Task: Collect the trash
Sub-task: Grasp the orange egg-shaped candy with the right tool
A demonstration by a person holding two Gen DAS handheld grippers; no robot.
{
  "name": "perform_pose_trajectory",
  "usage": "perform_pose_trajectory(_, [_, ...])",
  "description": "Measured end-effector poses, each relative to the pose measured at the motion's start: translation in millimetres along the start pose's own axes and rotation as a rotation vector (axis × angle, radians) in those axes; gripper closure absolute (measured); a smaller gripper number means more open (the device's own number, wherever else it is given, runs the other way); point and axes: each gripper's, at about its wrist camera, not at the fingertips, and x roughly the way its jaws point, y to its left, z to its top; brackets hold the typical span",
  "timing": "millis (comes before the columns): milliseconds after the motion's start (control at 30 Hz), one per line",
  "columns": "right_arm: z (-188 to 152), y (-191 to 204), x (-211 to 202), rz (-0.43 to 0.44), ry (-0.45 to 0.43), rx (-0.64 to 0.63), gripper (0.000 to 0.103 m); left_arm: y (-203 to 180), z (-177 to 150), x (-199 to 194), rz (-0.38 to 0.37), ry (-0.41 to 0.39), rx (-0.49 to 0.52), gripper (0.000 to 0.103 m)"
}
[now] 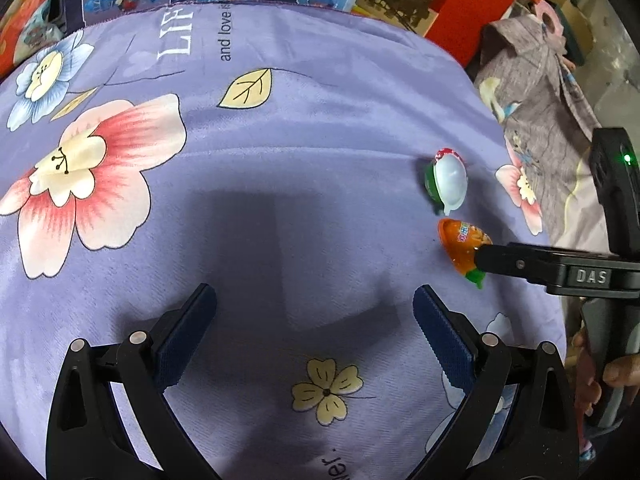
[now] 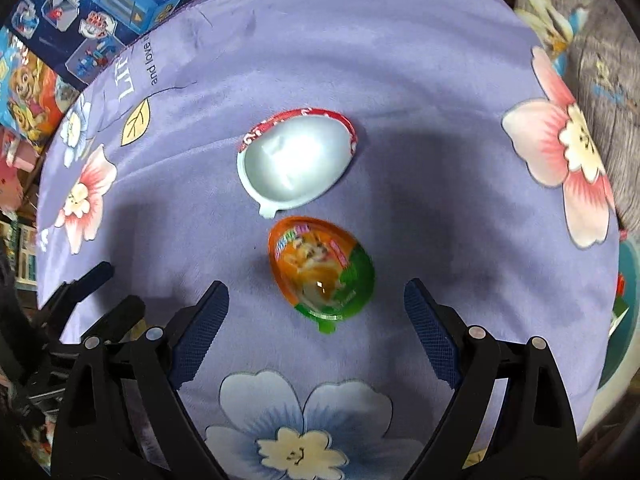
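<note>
A purple floral cloth [image 2: 420, 80] covers the surface and serves as the landmark here; whether it lies on a bed or a bench cannot be told. Beyond its far edge stand blue toy boxes [image 2: 100, 12], and off its right side lies a grey patterned fabric [image 1: 540, 80].

The left gripper [image 1: 315, 334] hovers over the near middle of the cloth, its jaws spread wide with only bare cloth between them. The right gripper [image 2: 316, 330] hangs over the cloth's central part, its jaws likewise spread and gripping nothing. In the left wrist view the right gripper's fingertip [image 1: 486, 258] shows from the side, overlapping the near edge of the orange shell; contact cannot be told.

On the cloth, the white egg-shaped shell half [image 2: 294, 162], hollow side up with a red-printed rim, lies farther from the right gripper. Just beside it, nearer the jaws, lies the orange and green egg-shaped shell [image 2: 322, 270] with a cartoon picture on its face and a small green tab pointing toward the gripper. It sits ahead of the gap between the right jaws, not yet between them.
</note>
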Motion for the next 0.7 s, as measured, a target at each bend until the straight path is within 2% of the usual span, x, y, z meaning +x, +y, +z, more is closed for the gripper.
perform_pose_trajectory(67, [2.1, 5.2, 1.6, -0.011, -0.008, -0.021, 0.018, 1.0, -0.2, -0.3, 0.004, -0.004, 0.007, 0.004])
perform_pose_trajectory(167, [4.8, 11.8, 5.3, -0.034, -0.013, -0.060, 0.025, 1.4, -1.6, -1.0, 0.007, -0.007, 0.017, 0.004])
perform_pose_trajectory(267, [6.4, 13.5, 12.1, -0.043, 0.001, -0.073, 0.044, 2.7, -2.8, -2.5, 0.015, -0.009, 0.026, 0.004])
perform_pose_trajectory(500, [1.7, 15.2, 15.2, -0.068, -0.020, -0.118, 0.050, 10.8, -2.5, -7.9, 0.032, -0.026, 0.012, 0.004])
perform_pose_trajectory(700, [6.3, -9.3, -10.5, 0.049, -0.057, 0.001, 0.050, -2.5, 5.7, -7.2, 0.030, -0.034, 0.041, 0.004])
